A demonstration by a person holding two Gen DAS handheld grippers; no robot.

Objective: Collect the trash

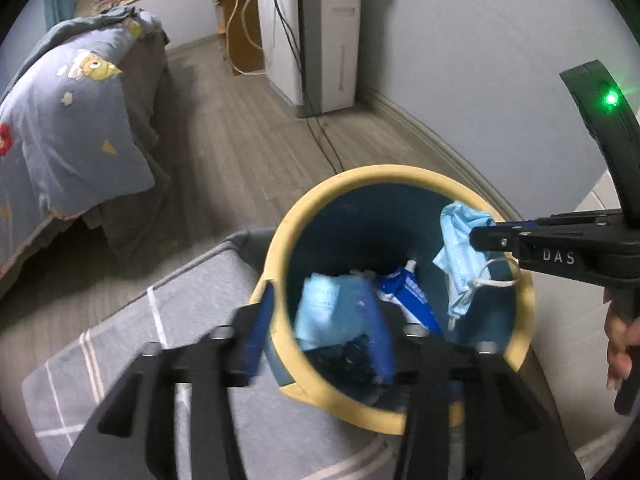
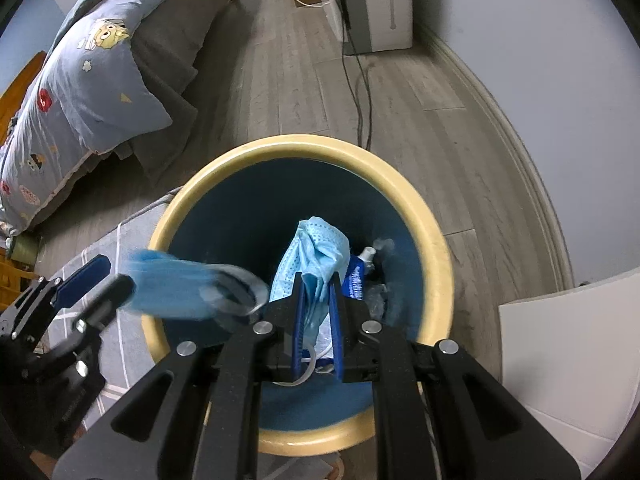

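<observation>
The step in hand looks like dropping trash into the round bin with the pale yellow rim and dark blue inside (image 2: 434,240), which sits directly below and ahead of both pairs of fingers. The right gripper (image 2: 317,320) is clenched on a crumpled light blue surgical face mask (image 2: 316,252): its blue-padded fingers (image 2: 297,320) stand close together with the fabric pinched between them, the bunched upper part rising beyond the tips and a white ear loop trailing behind the pads. The left gripper (image 1: 320,328) is spread wide, one finger outside the bin's near wall and the other over its mouth; a second light blue mask (image 1: 332,308), blurred in both views, appears just off those fingers and unpinched, probably falling. Deeper in the bin, past the right fingertips, lies a blue and white squeeze tube (image 2: 358,272). The next move, I judge, calls for the right fingers to part while over the opening, letting the loop slip free without snagging.
</observation>
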